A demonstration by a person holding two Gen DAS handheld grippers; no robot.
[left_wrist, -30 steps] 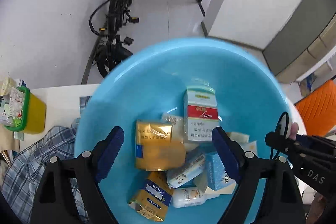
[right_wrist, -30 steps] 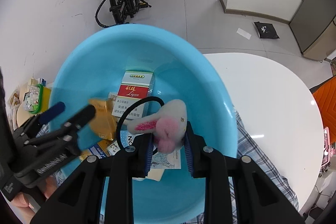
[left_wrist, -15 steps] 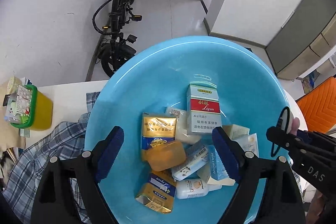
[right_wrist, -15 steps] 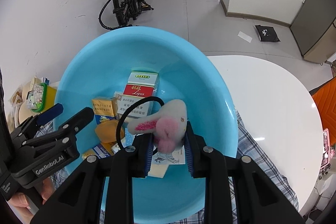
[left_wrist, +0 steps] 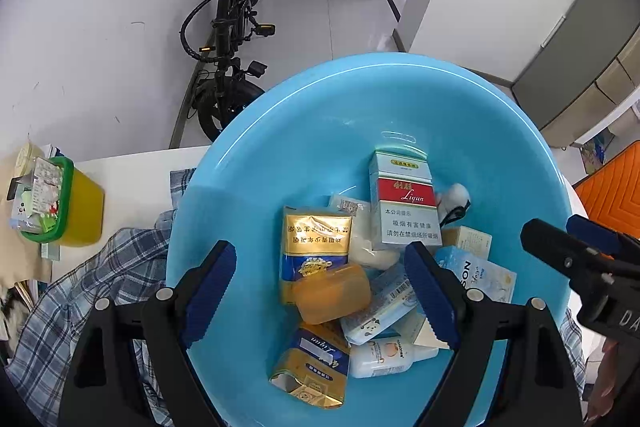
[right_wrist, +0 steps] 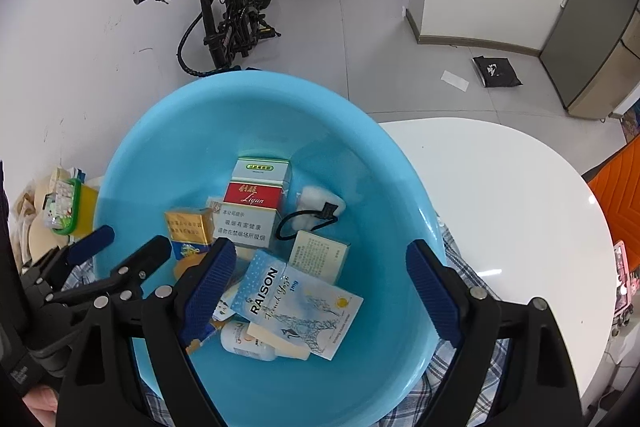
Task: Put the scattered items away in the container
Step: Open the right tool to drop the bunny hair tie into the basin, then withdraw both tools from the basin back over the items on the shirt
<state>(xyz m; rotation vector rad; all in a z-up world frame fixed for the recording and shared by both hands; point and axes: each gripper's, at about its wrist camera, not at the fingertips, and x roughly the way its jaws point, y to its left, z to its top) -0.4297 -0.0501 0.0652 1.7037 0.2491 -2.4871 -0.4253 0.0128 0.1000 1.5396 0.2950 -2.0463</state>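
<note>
Your right gripper [right_wrist: 320, 291] hangs over the blue basin [right_wrist: 404, 179] with its jaws spread wide; they have just been opening, and nothing sits between the pads. The small white plush toy [right_wrist: 318, 205] with its black loop now lies on the basin floor, just to the right of the red-and-white carton [right_wrist: 256, 207] and clear of both of your tools. Your left gripper [left_wrist: 324, 291] also points down into the basin, its fingers released and apart, gripping nothing; the translucent orange case [left_wrist: 332, 293] lies below the gap between them, resting on the gold-and-blue pack [left_wrist: 314, 241]. In the left wrist view the plush toy [left_wrist: 454, 197] shows as a white lump beside the carton [left_wrist: 404, 205], near the right side of the basin [left_wrist: 280, 131]. Around these lie a pale blue pack marked RAISON [right_wrist: 296, 303], a small cream box [right_wrist: 318, 255], a second gold pack [left_wrist: 310, 375] at the near side, and a white bottle [left_wrist: 380, 359] partly covered by the other items. The basin stands on a plaid cloth [left_wrist: 92, 287] spread over the white table [right_wrist: 512, 211]. A yellow tub with a green rim [left_wrist: 64, 205] stands on the table to the left of the basin, well apart from it. A black bicycle [left_wrist: 228, 39] leans against the wall behind.
</note>
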